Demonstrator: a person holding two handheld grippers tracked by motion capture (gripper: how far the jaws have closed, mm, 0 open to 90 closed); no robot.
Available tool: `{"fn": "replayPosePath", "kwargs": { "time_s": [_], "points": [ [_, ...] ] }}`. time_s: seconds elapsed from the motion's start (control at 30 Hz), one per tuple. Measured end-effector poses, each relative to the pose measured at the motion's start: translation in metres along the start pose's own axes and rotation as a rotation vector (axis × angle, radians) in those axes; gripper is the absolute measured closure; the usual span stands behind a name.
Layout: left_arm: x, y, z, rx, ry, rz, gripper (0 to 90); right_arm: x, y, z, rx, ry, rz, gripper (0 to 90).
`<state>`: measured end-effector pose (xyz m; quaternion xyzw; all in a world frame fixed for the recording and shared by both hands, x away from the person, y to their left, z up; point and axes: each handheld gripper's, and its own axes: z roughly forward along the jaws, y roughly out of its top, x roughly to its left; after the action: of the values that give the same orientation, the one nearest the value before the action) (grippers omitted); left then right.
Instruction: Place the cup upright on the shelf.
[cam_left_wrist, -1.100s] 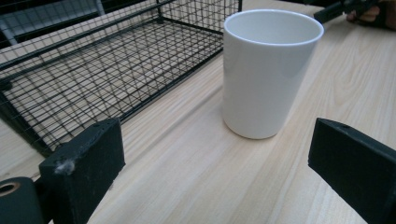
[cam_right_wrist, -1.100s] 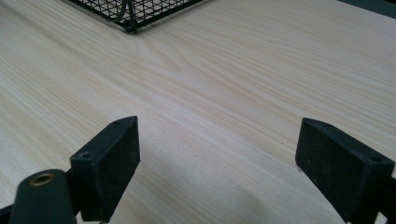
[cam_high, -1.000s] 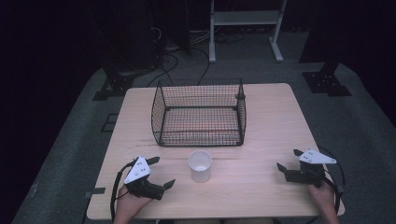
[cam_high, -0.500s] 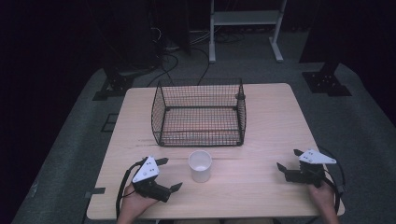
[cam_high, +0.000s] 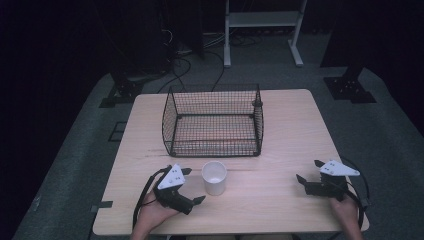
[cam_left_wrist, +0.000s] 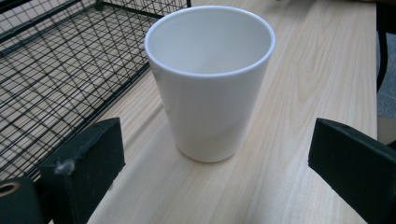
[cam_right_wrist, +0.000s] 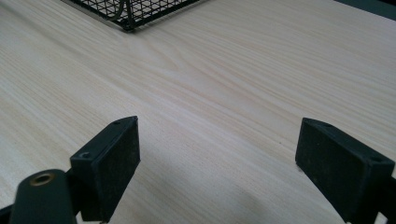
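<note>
A light wooden table (cam_high: 295, 125) stands on grey carpet in a dark room, with a white frame and cables on the floor beyond its far edge and a black wire basket (cam_high: 213, 121) sitting toward that far edge. A white cup (cam_high: 214, 177) stands upright, mouth up and long axis vertical, between the basket and the near edge, just left of the middle. The left gripper (cam_high: 192, 186), jaws spread, points at the cup without touching it, and the right gripper (cam_high: 309, 172) rests near the near right corner, jaws also spread.
</note>
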<state>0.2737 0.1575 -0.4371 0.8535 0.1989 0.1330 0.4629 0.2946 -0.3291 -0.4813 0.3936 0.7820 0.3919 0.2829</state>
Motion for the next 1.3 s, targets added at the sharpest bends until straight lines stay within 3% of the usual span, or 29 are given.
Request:
{"fn": "replayPosePath", "kwargs": {
  "time_s": [0.27,0.6,1.07,1.3],
  "points": [
    [0.003,0.008,0.019,0.066,-0.033,0.009,2.9,0.001,0.0,0.0,-0.001,0.002,-0.006,13.1],
    [0.004,0.019,0.036,0.111,-0.059,0.02,2.9,0.0,0.0,0.0,-0.001,0.004,-0.005,13.1],
    [0.007,0.032,0.052,0.146,-0.084,0.012,3.6,0.0,0.0,0.0,-0.002,0.006,-0.004,13.1],
    [0.008,0.036,0.056,0.173,-0.07,0.043,11.9,0.0,0.0,0.0,-0.004,0.006,-0.003,13.1]
  ]
}}
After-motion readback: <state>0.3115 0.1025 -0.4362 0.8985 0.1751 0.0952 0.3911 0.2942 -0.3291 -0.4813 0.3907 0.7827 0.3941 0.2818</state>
